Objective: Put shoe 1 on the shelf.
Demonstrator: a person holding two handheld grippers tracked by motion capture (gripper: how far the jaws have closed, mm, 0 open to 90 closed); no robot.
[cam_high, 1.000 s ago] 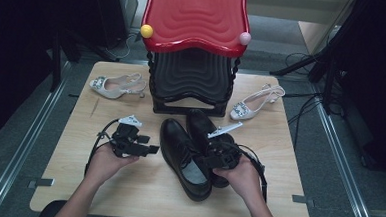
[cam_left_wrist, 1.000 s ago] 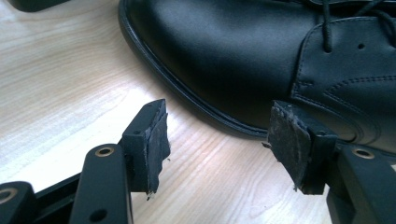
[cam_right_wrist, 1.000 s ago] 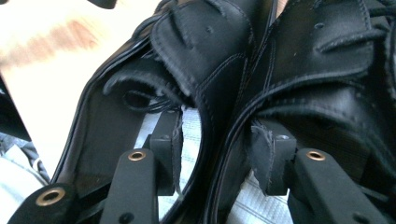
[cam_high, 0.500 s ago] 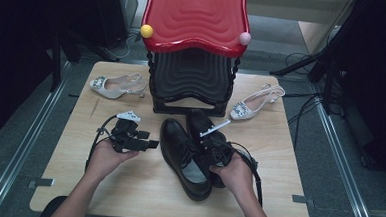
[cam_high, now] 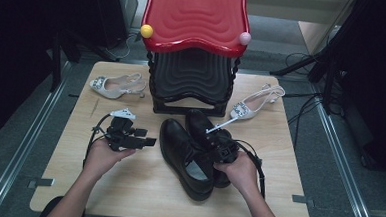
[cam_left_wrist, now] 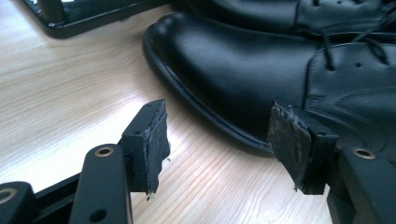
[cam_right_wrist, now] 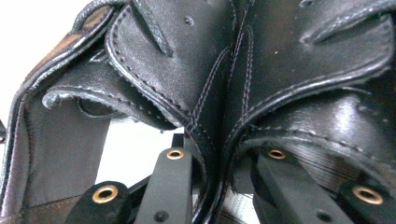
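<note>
Black shoes (cam_high: pixel 198 154) pinched by right claw (cam_high: pixel 218 151).

This is looking like a lab or a recording room, not a home. A pale wooden table (cam_high: pixel 127 185) is standing between grey metal rails (cam_high: pixel 24 144) on a grey carpet floor (cam_high: pixel 358 162). Black cables (cam_high: pixel 303 59) are lying on the floor, and dark stands (cam_high: pixel 333 71) and black curtains are surrounding the table.
</note>
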